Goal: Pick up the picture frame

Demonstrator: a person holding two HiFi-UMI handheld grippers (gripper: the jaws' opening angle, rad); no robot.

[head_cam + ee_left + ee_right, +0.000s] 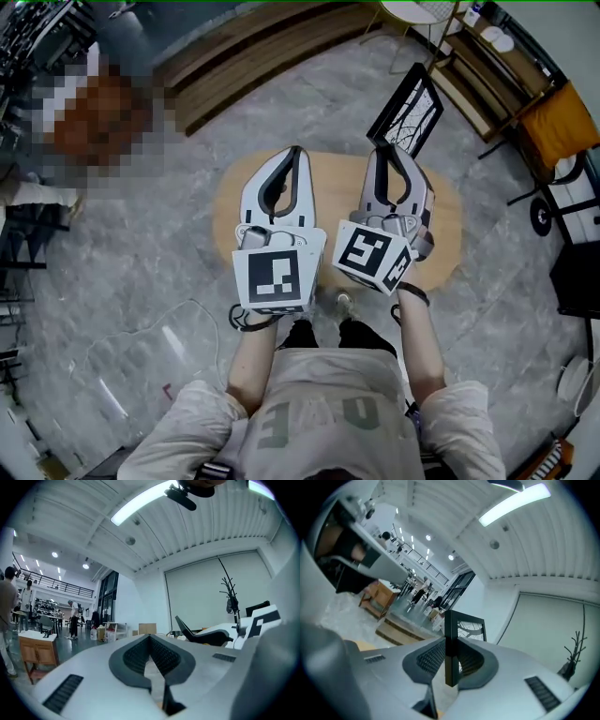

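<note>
The picture frame (408, 108) is black with a white, line-drawn picture, and it is held up in the air above the round wooden table (445, 220). My right gripper (385, 150) is shut on the frame's lower edge. In the right gripper view the frame (451, 641) stands upright between the dark pads, edge-on to the camera. To its left, my left gripper (295, 150) is raised level at about the same height. Its jaws (150, 637) meet at the tips with nothing between them.
Wooden steps (272, 47) run across the far side of the grey floor. Shelves (487, 56) and an orange cushion (558, 122) stand at the right. A white cable (141, 333) lies on the floor at the left. People stand far off in the hall (74, 618).
</note>
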